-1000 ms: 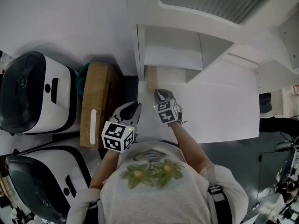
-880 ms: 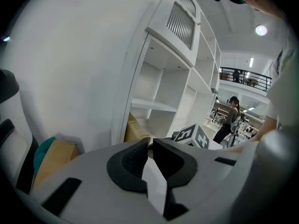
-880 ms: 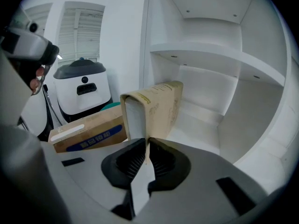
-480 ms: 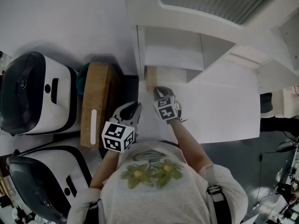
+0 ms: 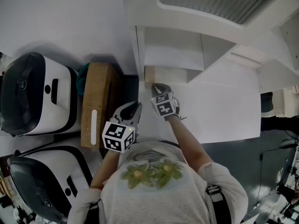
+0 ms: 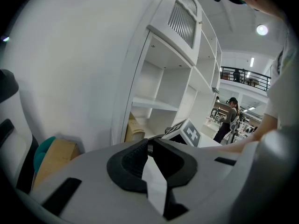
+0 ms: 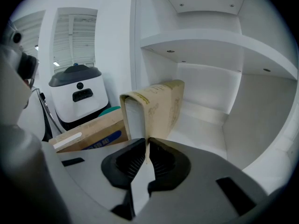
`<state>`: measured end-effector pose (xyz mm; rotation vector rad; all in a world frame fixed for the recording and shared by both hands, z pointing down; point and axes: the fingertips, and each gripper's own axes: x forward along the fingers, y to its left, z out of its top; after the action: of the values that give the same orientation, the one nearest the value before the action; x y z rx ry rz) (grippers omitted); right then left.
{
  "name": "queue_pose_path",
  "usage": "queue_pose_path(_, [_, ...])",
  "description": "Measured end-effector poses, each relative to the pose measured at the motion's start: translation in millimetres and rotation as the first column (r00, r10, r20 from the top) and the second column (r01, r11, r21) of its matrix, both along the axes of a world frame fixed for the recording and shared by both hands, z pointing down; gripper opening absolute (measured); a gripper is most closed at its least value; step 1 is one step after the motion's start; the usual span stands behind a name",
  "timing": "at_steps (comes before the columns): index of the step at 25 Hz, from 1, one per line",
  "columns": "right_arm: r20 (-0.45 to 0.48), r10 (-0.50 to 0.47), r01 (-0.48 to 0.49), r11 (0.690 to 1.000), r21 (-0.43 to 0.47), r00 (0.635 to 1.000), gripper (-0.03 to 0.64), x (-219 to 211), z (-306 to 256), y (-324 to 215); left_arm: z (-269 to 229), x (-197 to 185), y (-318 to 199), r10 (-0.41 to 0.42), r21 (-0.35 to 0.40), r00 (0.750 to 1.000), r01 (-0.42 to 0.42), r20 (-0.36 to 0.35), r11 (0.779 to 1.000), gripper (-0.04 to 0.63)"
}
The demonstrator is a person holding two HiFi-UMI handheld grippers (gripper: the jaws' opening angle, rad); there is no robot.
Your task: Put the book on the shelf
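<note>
Head view is showing me both grippers low in front of the white shelf unit (image 5: 173, 55). My right gripper (image 5: 157, 88) is reaching into the bottom left compartment, and the tan book (image 5: 150, 76) is standing there on the compartment floor, just beside the unit's left side panel. Looking through the right gripper view, I am seeing the book (image 7: 158, 107) upright and leaning slightly, its page edges facing the camera. The right gripper (image 7: 147, 144) is pinching the thin edge of its cover, with the dark fingers (image 7: 126, 164) pressing almost together on it.

My left gripper (image 5: 132, 108) is hanging back, outside the unit and left of the right one. In the left gripper view the left gripper (image 6: 150, 146) is showing its fingers closed on each other with nothing between them.

Around the book, the shelf board above it is leaving bare space to the right and behind. Outside the side panel, a long cardboard box (image 5: 96, 104) is lying along the wall, with a teal object (image 5: 82, 78) tucked at its far end. 2 white machines with dark lids are sitting further left, 1 (image 5: 32, 92) nearer the wall and 1 (image 5: 42, 181) beside my left arm. Far off in the left gripper view, a person (image 6: 229, 118) is standing by other equipment.
</note>
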<state>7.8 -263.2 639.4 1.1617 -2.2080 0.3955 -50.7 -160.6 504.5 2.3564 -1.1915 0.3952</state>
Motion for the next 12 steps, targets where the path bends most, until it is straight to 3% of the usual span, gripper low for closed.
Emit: queue_pose_path(12, [0.007,0.001,-0.001,1.000,-0.007,1.000,0.049,-4,0,-15,2,0,0,-0.002,-0.004,1.000,0.002,0.001,1.000,0.057])
